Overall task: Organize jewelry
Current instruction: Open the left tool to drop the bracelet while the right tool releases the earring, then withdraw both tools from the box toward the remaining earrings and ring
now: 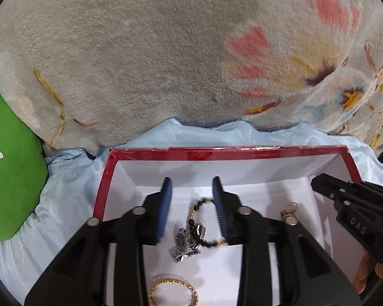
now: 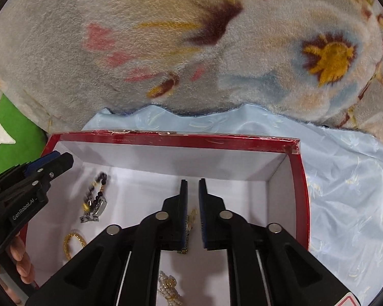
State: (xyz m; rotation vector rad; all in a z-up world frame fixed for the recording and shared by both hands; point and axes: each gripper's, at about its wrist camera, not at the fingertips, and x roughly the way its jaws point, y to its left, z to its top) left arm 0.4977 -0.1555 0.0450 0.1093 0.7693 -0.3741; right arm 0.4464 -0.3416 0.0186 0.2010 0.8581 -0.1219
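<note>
A red box (image 1: 217, 153) with a white inside lies on the bed; it also shows in the right wrist view (image 2: 176, 137). My left gripper (image 1: 192, 185) is open above a silver watch (image 1: 185, 239) and a black-and-gold bead bracelet (image 1: 201, 205) on the box floor. A gold bangle (image 1: 173, 290) lies nearer me. My right gripper (image 2: 192, 182) hangs over the box with its jaws a narrow gap apart and nothing held; a gold earring (image 2: 190, 223) lies beneath them. A pearl piece (image 2: 168, 288) lies below it. The watch (image 2: 95, 210) and bangle (image 2: 74, 244) sit at the left.
A floral fleece blanket (image 1: 140, 63) rises behind the box. A pale blue satin sheet (image 2: 344, 178) lies under and around it. A green cushion (image 1: 10, 165) is at the left. A small gold clasp piece (image 1: 289, 210) lies in the box near the right gripper.
</note>
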